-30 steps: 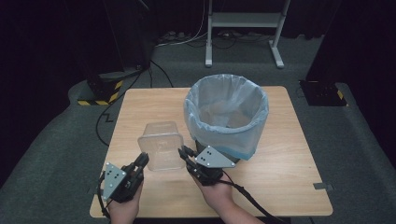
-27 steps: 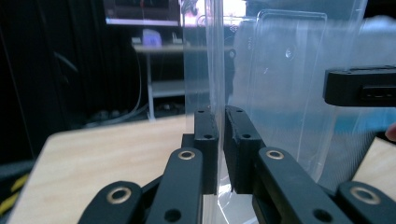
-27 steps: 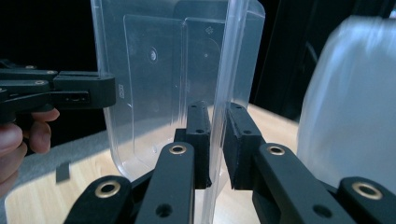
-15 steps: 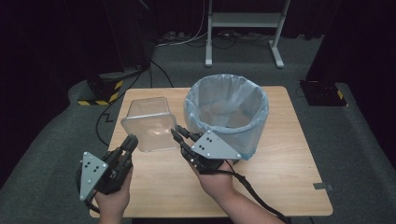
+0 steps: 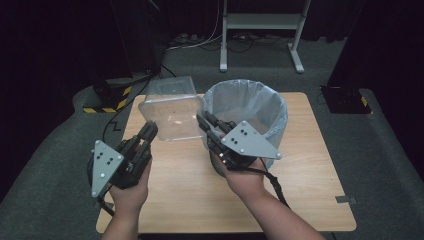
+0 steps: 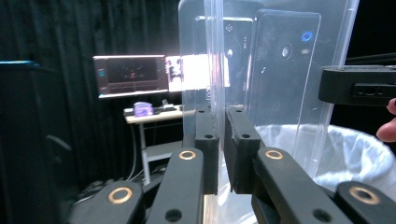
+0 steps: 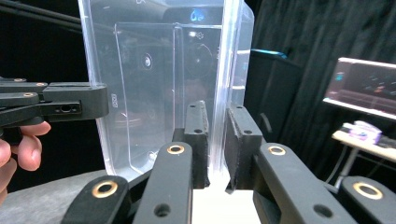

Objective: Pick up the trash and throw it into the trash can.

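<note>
Clear container (image 6: 280, 84) top is cut off in both gripper views; monitor (image 6: 130, 74) screen blurred

A light wooden table (image 5: 305, 190) with rounded corners stands on a grey carpeted floor (image 5: 385, 150). On its far half, toward the right, sits a round bin (image 5: 245, 107) lined with a pale translucent bag, open at the top; the wood in front of the bin and off to its left shows bare. Cables (image 5: 200, 42) and a yellow-and-black striped strip (image 5: 105, 107) lie on the floor behind the table.
</note>
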`<state>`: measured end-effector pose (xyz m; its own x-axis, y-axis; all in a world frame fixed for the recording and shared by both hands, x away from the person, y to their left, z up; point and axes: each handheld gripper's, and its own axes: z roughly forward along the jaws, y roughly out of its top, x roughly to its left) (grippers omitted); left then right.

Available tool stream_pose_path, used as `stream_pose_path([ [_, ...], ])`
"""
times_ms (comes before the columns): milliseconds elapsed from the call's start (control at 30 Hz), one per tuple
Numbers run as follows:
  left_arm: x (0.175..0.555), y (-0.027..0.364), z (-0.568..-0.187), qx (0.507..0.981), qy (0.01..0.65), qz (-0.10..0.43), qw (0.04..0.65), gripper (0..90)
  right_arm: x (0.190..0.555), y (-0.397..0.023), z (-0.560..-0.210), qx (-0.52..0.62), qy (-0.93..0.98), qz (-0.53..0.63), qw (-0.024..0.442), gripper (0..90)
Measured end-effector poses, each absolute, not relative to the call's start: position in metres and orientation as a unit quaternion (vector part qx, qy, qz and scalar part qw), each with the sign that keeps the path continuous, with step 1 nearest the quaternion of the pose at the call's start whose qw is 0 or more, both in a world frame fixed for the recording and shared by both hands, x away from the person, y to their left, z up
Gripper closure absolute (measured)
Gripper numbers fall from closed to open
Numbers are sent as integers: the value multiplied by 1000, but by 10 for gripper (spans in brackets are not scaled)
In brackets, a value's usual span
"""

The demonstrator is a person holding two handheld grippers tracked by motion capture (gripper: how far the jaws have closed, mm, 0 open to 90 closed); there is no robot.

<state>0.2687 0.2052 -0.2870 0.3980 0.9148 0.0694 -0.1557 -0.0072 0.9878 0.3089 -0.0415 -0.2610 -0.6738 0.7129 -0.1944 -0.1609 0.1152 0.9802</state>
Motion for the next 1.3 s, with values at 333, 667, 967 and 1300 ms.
stream_pose_path([
  [333, 304, 152, -275, 580, 305, 411, 634, 844, 321, -93, -249, 245, 640, 615, 390, 797],
  [667, 345, 109, -279, 608, 298, 375, 634, 844, 345, -135, -254, 288, 636, 587, 410, 789],
  [967, 366, 90, -278, 636, 282, 376, 613, 842, 366, -158, -266, 322, 629, 585, 398, 779],
  [1300, 381, 90, -276, 645, 292, 375, 599, 836, 380, -155, -268, 334, 634, 577, 390, 762],
])
